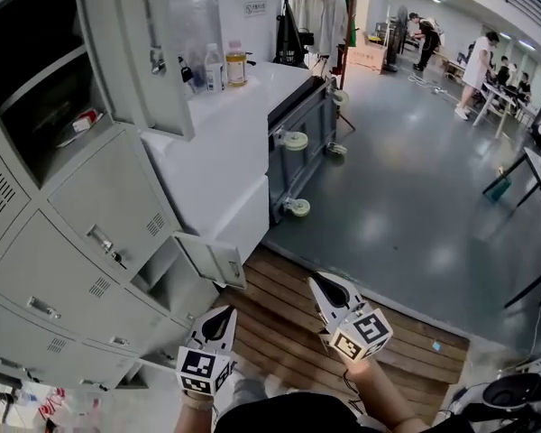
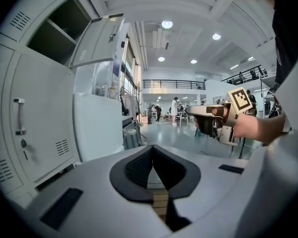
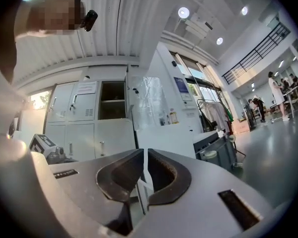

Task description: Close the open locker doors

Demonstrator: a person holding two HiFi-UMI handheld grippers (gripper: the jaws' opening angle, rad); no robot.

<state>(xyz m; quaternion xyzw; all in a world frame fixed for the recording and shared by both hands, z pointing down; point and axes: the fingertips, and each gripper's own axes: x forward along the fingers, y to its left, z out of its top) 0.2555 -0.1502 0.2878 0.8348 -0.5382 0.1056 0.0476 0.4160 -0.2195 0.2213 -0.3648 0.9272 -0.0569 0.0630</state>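
Note:
Grey lockers (image 1: 90, 233) fill the left of the head view. A top locker door (image 1: 153, 43) stands swung out, and its dark compartment (image 1: 36, 88) holds a small red and white item. Lower down, a small door (image 1: 212, 260) hangs open from its compartment (image 1: 167, 282). My left gripper (image 1: 218, 317) is shut and empty, just below that small door. My right gripper (image 1: 317, 281) is shut and empty too, to the right over the wooden slats. In the left gripper view the top door (image 2: 102, 38) shows overhead. The right gripper view shows the open compartment (image 3: 111, 100).
A white counter (image 1: 243, 106) with bottles (image 1: 225, 66) adjoins the lockers. Beyond it stands a blue-grey cart on casters (image 1: 298, 142). I stand on a wooden slat platform (image 1: 288, 323). A coat rack (image 1: 316, 7) and people (image 1: 478, 61) are far off; black table legs (image 1: 523, 165) are at right.

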